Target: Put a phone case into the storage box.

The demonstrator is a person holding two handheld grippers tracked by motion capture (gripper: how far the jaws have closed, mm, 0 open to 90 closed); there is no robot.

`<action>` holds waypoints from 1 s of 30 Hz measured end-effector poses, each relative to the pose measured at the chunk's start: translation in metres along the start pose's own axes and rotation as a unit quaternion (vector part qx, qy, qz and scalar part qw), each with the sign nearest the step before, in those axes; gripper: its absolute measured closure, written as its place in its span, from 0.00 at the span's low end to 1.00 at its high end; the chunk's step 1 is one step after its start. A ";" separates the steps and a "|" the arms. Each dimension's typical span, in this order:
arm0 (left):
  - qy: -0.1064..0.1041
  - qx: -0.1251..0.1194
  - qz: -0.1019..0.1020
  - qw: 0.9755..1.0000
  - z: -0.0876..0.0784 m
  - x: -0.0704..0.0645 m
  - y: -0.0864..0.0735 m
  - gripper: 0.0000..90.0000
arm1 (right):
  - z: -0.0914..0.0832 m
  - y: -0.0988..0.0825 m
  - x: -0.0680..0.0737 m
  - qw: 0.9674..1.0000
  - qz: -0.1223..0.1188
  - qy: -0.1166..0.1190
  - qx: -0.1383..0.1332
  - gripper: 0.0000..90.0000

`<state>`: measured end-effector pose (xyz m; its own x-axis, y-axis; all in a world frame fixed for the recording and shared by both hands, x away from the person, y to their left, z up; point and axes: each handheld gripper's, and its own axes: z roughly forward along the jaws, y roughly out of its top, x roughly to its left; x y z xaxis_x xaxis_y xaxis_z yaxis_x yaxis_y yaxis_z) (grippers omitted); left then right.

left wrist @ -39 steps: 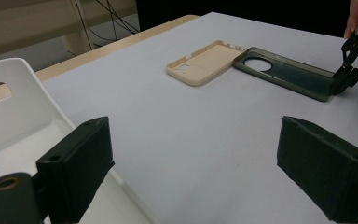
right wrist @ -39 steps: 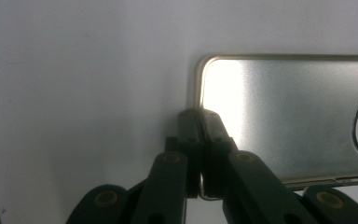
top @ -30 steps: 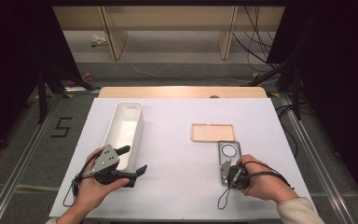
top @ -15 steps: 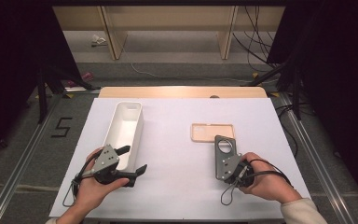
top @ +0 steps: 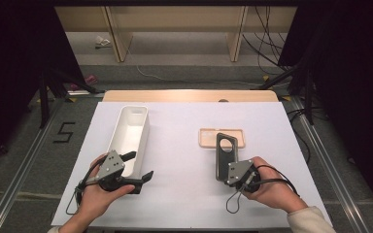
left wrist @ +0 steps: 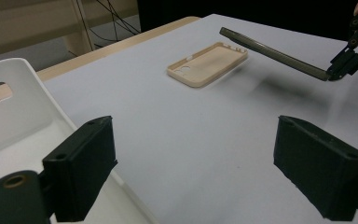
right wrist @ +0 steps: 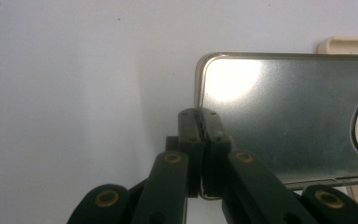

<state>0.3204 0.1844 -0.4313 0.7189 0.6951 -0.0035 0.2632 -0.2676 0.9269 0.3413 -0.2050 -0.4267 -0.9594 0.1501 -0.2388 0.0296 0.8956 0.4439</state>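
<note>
A dark grey phone case (top: 225,155) is held off the white table (top: 184,199) by its near edge, with my right gripper (top: 229,171) shut on it. In the right gripper view the jaws (right wrist: 199,130) pinch the rim of the dark case (right wrist: 289,116). Its far end hangs above a beige phone case (top: 209,138) that lies flat, open side up. My left gripper (top: 138,165) stands wide open at the near end of a white bin (top: 131,131), nothing between its jaws (left wrist: 200,172). From there the dark case (left wrist: 275,53) slopes above the beige case (left wrist: 208,64).
The long white bin (left wrist: 18,116) has nothing in it and runs away from me on the table's left half. A wooden board (top: 189,95) edges the table's far side. Metal rails and cables lie on the floor on both sides.
The right gripper has raised the dark case from flat on the table and carried it a little left, so its far end now overlaps the beige case. The left gripper has stayed put.
</note>
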 end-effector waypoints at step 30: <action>-0.001 0.054 -0.054 0.997 0.074 -0.014 0.068 0.26 | 0.015 0.038 0.011 0.997 -0.023 -0.028 -0.075 0.99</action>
<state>0.3759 0.1068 -0.3959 0.6840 0.7223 -0.1021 0.4062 -0.2609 0.8757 0.3357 -0.1628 -0.4260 -0.9415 0.1364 -0.3083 -0.0610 0.8305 0.5536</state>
